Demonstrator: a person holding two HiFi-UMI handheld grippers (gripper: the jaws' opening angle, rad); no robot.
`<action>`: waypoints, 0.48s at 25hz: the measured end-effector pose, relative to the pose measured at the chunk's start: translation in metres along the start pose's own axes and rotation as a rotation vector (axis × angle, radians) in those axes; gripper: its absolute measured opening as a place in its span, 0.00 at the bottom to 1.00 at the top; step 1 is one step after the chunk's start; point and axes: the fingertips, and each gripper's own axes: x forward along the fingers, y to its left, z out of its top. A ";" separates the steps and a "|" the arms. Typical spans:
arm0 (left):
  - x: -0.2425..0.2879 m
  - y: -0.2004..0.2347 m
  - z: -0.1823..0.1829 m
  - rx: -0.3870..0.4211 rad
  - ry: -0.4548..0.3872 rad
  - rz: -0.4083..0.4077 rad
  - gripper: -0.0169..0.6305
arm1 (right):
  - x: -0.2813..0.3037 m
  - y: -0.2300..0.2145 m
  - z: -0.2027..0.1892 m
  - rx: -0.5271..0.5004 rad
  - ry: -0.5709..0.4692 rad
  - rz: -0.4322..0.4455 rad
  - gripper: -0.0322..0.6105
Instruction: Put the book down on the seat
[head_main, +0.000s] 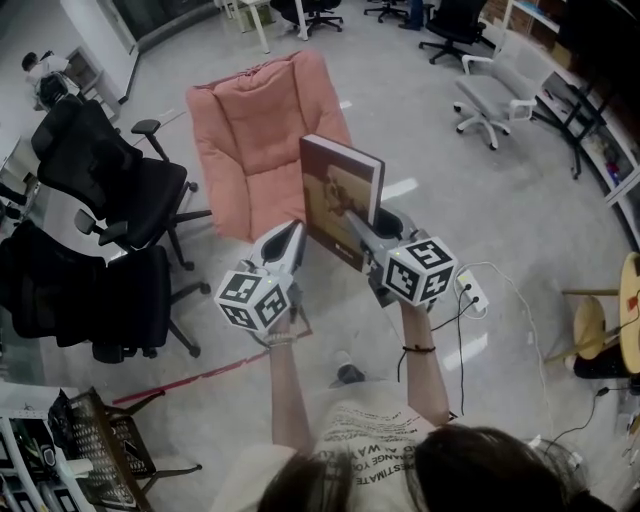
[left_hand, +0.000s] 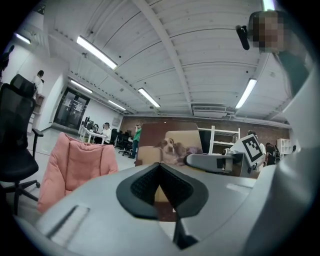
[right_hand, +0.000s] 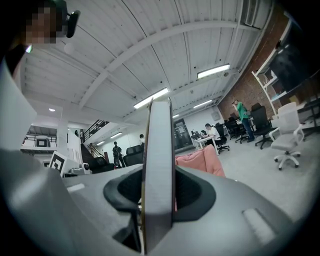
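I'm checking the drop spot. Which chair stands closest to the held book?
The pink cushioned seat, just beyond the book. The black office chairs stand off to the left, and the white chair is far to the right.

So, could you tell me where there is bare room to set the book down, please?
The pink chair's cushion is bare between its padded arms. Open floor lies between it and the white chair. Its left side is crowded by black office chairs.

brown dog-cover book upright in the air beside the pink cushioned seat.
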 end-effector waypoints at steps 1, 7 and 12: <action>0.002 0.004 0.001 -0.001 -0.003 -0.002 0.01 | 0.004 -0.002 0.000 0.001 0.000 -0.002 0.28; 0.013 0.026 0.008 0.006 -0.010 0.008 0.01 | 0.026 -0.009 -0.002 0.008 0.007 -0.002 0.28; 0.024 0.040 0.008 -0.004 -0.013 0.030 0.01 | 0.038 -0.026 0.003 0.024 0.007 -0.006 0.28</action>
